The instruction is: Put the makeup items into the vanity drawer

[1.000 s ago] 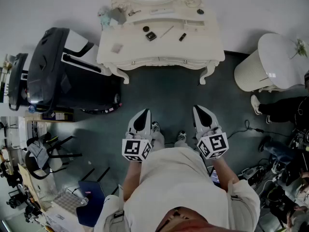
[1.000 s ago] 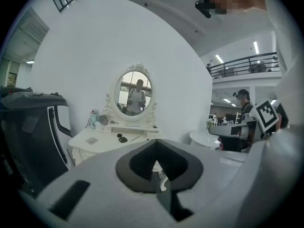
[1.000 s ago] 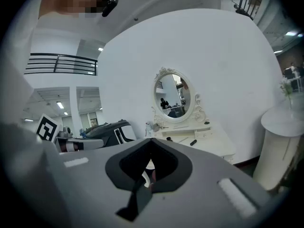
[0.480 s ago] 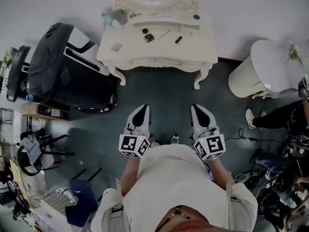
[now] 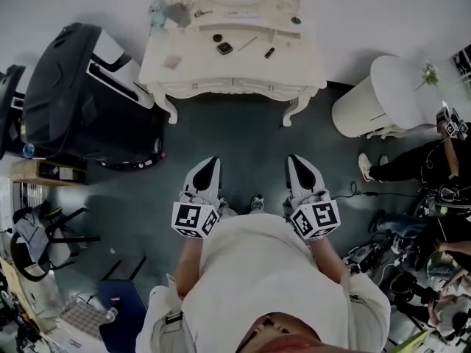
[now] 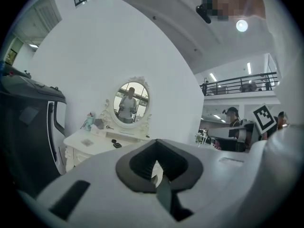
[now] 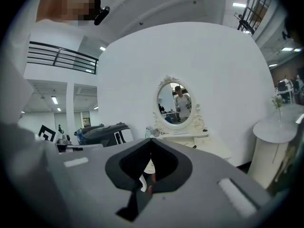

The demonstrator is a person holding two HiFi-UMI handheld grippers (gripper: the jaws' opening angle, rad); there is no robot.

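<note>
Small black square box (image 5: 224, 48) flat on the white tabletop (image 5: 206, 70), near the middle. Thin pale stick (image 5: 247, 44) just beside it, slanted. Short dark tube (image 5: 269, 52) a little to the right, lying down. Pale square pad (image 5: 171, 62) off to the left. Vanity drawer (image 5: 234, 87) under the front edge, shut.

The person stands on the dark floor, well apart from the white vanity (image 5: 294, 68); the left gripper (image 5: 209, 162) and right gripper (image 5: 294, 160) point toward it side by side, jaws together; a dark compact (image 5: 224, 48), a thin stick (image 5: 248, 44) and a small dark tube (image 5: 269, 52) lie on its top; a black chair (image 5: 73, 98) stands left of it.
</note>
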